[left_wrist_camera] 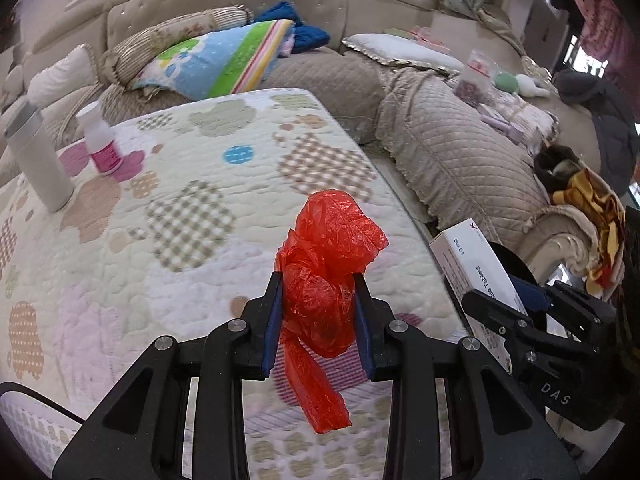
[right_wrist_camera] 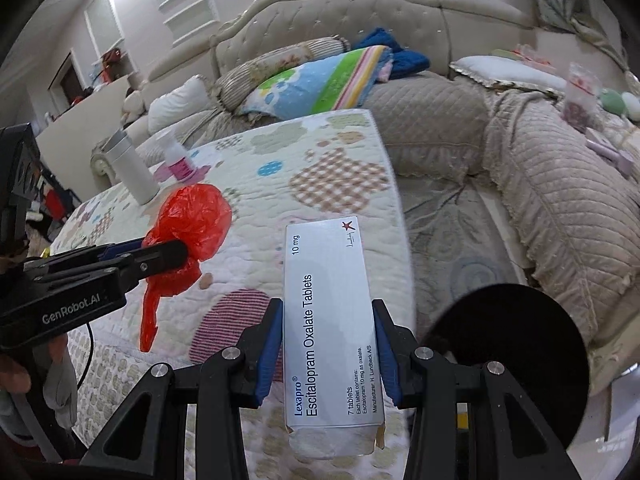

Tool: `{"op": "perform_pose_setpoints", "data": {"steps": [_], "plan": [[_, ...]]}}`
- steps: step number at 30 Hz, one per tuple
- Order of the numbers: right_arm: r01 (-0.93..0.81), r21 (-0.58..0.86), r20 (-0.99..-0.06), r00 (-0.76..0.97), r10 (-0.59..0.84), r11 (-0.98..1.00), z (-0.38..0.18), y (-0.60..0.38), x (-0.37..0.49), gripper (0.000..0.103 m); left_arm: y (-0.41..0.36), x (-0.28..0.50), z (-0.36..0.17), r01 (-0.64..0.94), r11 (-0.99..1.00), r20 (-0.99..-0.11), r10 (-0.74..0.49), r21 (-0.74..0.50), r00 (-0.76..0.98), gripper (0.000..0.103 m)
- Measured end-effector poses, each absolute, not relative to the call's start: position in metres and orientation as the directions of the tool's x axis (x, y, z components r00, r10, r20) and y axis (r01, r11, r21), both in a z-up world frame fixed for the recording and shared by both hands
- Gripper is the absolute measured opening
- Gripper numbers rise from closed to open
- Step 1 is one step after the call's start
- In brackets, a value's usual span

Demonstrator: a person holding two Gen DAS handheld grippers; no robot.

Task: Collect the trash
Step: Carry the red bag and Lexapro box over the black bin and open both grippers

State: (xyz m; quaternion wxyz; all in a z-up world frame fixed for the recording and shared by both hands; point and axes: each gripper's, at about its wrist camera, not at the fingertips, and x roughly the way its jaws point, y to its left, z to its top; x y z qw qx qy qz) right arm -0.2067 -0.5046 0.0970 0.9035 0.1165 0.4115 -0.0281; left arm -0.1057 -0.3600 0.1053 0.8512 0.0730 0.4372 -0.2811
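Evidently mid-collection: left gripper (left_wrist_camera: 319,312) clamped on crumpled red plastic bag (left_wrist_camera: 326,264), right gripper (right_wrist_camera: 328,344) clamped on tablet box (right_wrist_camera: 330,312), both lifted above the quilted desk (left_wrist_camera: 180,208), presumably for dropping into the black bin (right_wrist_camera: 516,344) just beside.

Soft, even indoor light; strong fisheye bending and dark corners at the edges; both views are slightly blurred.
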Motion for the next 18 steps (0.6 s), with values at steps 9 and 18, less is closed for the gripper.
{"op": "perform_pose_setpoints", "data": {"steps": [9,18], "plan": [[0.225,0.185,-0.748,0.663,-0.011,0.957,0.099,-0.538,-0.233,0.042,-0.402,-0.125,0.108,0.603,0.791,-0.783,-0.438,-0.103,0.442,0.029],[0.301,0.191,-0.758,0.650,-0.054,0.934,0.093,-0.572,-0.256,0.042,-0.443,-0.138,0.101,0.655,0.750,-0.794,-0.452,-0.092,0.407,0.029]]}}
